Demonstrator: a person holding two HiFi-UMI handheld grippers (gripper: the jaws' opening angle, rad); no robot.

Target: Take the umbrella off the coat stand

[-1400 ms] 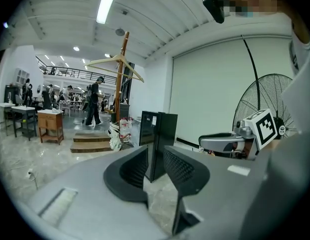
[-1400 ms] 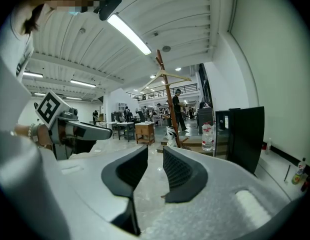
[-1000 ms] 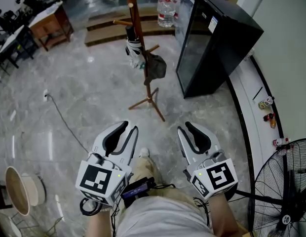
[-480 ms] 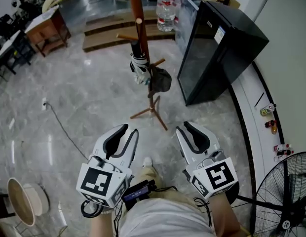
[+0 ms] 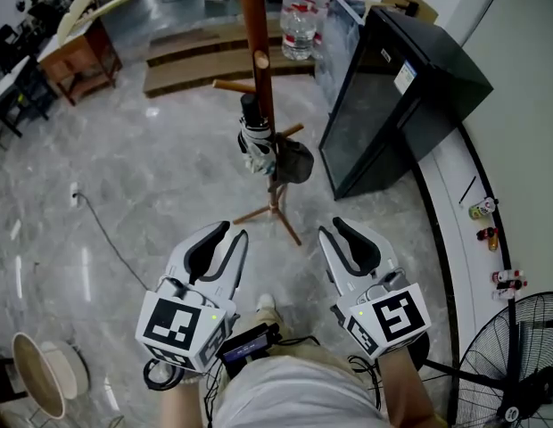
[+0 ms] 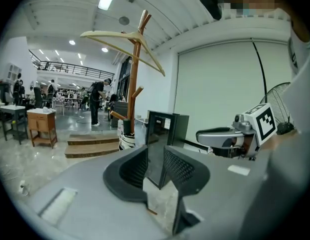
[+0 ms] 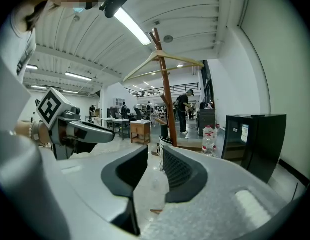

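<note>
Marble floor stretches to a black cabinet, and near it stands the wooden coat stand, well ahead of the person. The left claw and right claw are held low, jaws apart, gripping nothing. The folded umbrella hangs against the stand's pole. This looks like the approach; next, one claw must reach the umbrella and close on it.
</note>
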